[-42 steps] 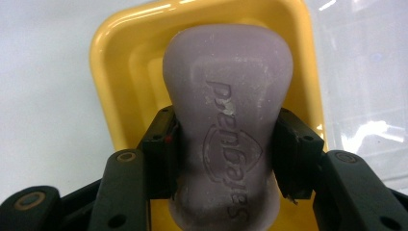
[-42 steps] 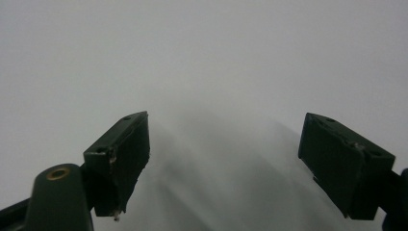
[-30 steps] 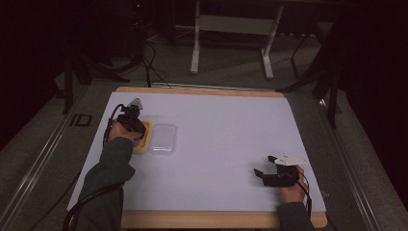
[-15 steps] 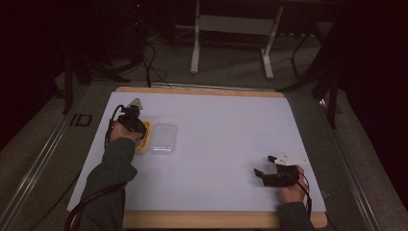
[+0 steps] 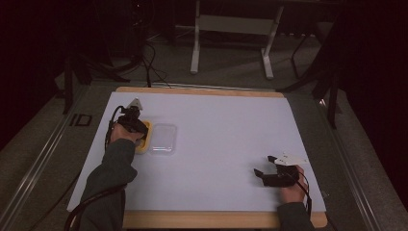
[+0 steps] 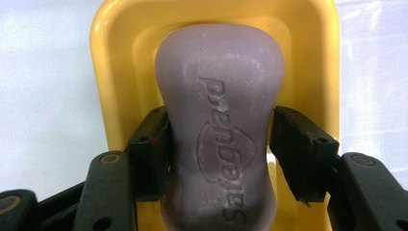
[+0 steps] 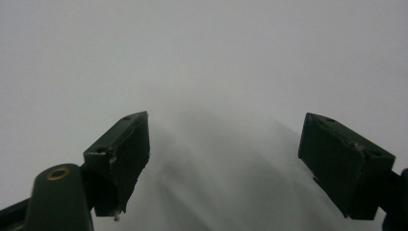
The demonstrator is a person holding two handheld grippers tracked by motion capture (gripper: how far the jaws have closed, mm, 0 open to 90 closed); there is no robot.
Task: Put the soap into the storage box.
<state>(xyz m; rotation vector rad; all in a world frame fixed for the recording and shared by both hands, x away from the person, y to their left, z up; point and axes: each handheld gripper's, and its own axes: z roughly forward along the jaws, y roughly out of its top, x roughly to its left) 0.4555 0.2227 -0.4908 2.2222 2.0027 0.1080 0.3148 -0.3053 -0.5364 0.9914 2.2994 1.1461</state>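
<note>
purple soap bar (image 6: 219,130) lies in a yellow dish (image 6: 110,72), lettering stamped on top. left gripper (image 6: 219,144) has a jaw pressed on each side of the bar, closed on it. dish sits at about 9 o'clock on the white table (image 5: 226,130), clear lid (image 5: 162,138) touching beside it. right gripper (image 5: 265,166) rests at 4 o'clock, jaws spread wide, nothing between.
</note>
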